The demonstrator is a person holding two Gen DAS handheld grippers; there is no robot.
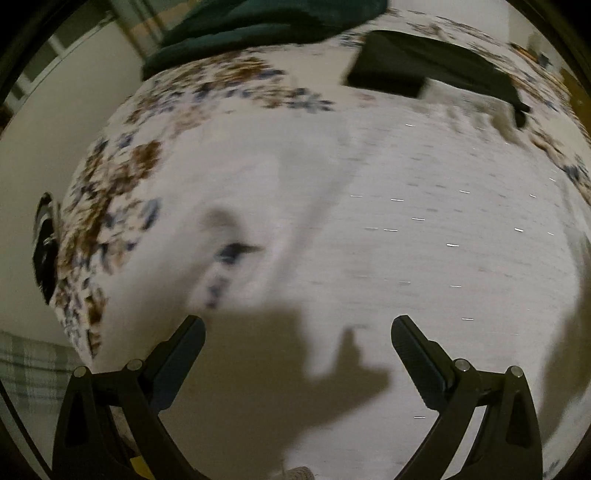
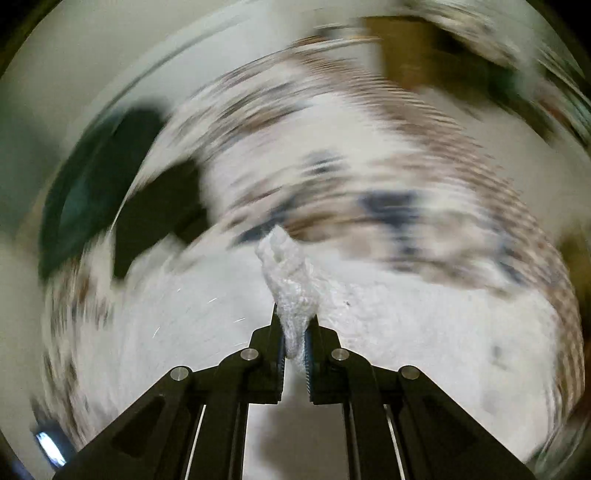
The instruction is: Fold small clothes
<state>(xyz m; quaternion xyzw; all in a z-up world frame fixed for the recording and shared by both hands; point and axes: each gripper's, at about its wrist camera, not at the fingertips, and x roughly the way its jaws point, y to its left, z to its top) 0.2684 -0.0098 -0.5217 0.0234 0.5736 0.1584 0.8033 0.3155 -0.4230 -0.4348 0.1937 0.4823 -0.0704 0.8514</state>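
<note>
A white knitted garment (image 1: 424, 229) with small shiny flecks lies spread over a flower-patterned bed sheet (image 1: 122, 173). My left gripper (image 1: 297, 328) is open and empty just above the garment's near part. My right gripper (image 2: 295, 317) is shut on a bunched fold of the white garment (image 2: 291, 273), which sticks up between the fingers. The right wrist view is heavily motion-blurred.
A folded black garment (image 1: 424, 62) lies at the far right of the bed, also in the right wrist view (image 2: 159, 214). A dark green cloth (image 1: 258, 33) lies at the far edge. A dark object (image 1: 46, 251) sits at the bed's left edge.
</note>
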